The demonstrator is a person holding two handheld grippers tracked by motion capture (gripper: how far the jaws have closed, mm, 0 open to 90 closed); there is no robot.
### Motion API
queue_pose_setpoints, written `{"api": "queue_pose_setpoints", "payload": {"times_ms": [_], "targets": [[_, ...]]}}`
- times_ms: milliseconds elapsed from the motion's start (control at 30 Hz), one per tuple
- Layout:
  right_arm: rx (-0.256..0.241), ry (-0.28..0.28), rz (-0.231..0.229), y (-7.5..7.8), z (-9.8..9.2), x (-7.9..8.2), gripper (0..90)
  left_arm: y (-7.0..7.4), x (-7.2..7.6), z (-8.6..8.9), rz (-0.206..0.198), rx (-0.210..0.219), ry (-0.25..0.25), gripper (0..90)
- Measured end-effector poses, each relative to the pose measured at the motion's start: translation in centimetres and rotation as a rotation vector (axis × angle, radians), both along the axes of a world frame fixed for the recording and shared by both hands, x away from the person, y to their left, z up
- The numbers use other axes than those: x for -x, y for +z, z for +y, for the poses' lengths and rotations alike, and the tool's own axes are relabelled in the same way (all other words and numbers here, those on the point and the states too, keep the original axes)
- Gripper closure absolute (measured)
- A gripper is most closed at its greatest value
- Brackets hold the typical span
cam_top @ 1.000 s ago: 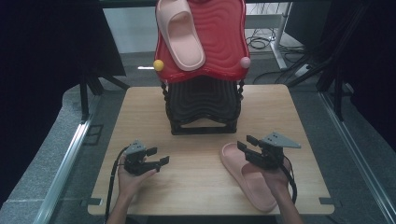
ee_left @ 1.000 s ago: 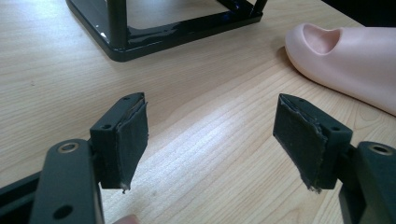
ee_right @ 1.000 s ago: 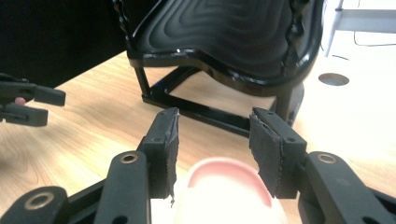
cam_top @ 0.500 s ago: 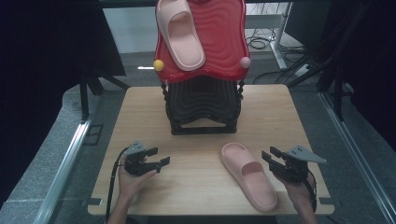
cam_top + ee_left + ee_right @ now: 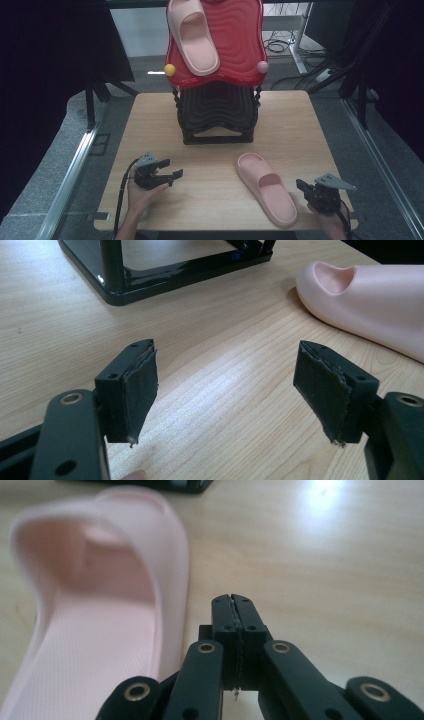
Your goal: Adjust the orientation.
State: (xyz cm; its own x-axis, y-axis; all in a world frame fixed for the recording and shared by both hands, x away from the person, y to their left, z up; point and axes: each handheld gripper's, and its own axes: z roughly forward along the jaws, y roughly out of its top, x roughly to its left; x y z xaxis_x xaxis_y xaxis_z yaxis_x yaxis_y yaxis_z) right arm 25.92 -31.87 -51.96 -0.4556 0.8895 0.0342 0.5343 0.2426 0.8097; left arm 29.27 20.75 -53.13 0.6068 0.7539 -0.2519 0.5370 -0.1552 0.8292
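- Right gripper [image 5: 314,191] has pulled off the slipper [image 5: 266,193] since a second ago – it was over the heel end then, now sits just right of it, at the tabletop's [image 5: 150,125] near right corner.
- Its jaws are pressed together, nothing between them; the right gripper view shows the pads meeting in a thin seam, slipper rim just to their left.
- Slipper hasn't shifted – lies flat, sole down, toe pointing toward the rack [image 5: 217,112], heel toward the person.
- Reading: this looks like a release or an aborted grasp. The slipper still needs lifting if it is to join its mate.
- Second slipper [image 5: 192,35] already rests on the red tray [image 5: 240,40] atop the rack, tilted, free space beside it.
- Left gripper [image 5: 167,175] unmoved, near left, jaws spread wide and empty; slipper toe well off to its right.
- Materials: slipper is soft pink foam, matte, rounded strap, finely dimpled footbed. Likely light and squashy, so a rim pinch should hold.
- Tray is glossy red, wavy ribbed; yellow ball [image 5: 170,69] and pink ball [image 5: 262,66] at its corners.
- Rack is black, ribbed, shiny frame at the base.
- Tabletop is pale wood grain, smooth.
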Motion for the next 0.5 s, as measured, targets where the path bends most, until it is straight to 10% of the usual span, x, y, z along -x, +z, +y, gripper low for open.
{"api": "queue_pose_setpoints", "payload": {"times_ms": [500], "targets": [[0.073,0.13,0.077,-1.5,2.8,2.6,90.0,0.1,0.1,-0.4,-0.002,-0.003,-0.006,25.8]]}}
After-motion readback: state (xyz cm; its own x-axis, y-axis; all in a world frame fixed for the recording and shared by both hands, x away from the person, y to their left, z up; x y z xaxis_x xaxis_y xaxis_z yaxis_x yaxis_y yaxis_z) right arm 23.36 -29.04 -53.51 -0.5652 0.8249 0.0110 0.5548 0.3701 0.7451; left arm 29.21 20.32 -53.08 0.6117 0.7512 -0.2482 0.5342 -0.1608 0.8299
